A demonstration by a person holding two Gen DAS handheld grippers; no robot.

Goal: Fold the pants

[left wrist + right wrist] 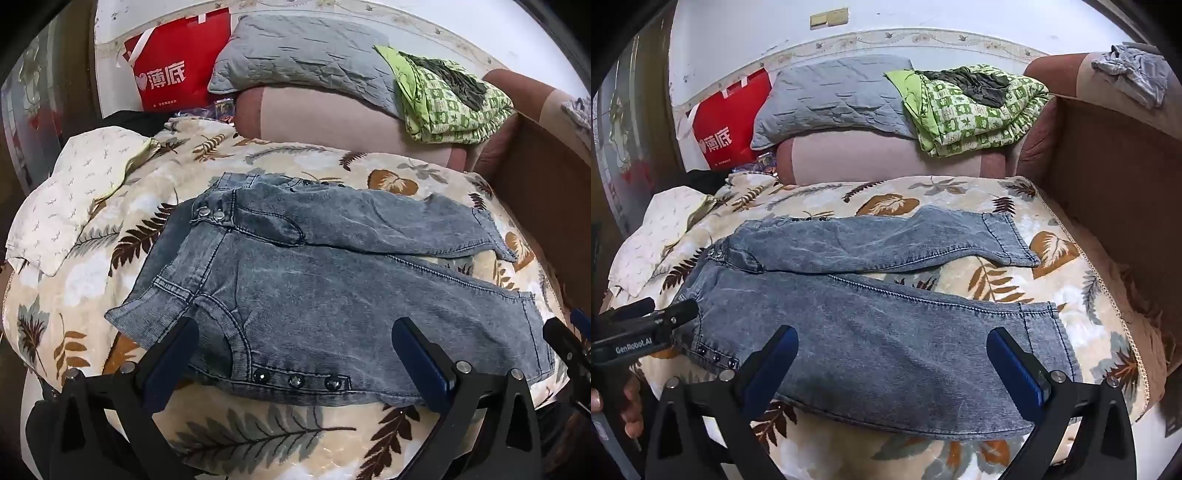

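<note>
Faded blue denim pants [314, 295] lie spread flat on a leaf-print blanket [110, 240], waist to the left, both legs running right and apart. My left gripper [295, 332] is open and empty, hovering over the near waist side by the three snap studs [295, 380]. My right gripper [892, 343] is open and empty over the near leg of the pants [886, 325], close to its cuff [1052, 339]. The left gripper also shows at the left edge of the right wrist view [646, 314].
A brown sofa armrest [1108, 177] rises on the right. At the back lie a grey pillow [831, 99], a green patterned quilt [971, 110] and a red bag [727, 129]. A white cloth [74, 192] lies left of the pants.
</note>
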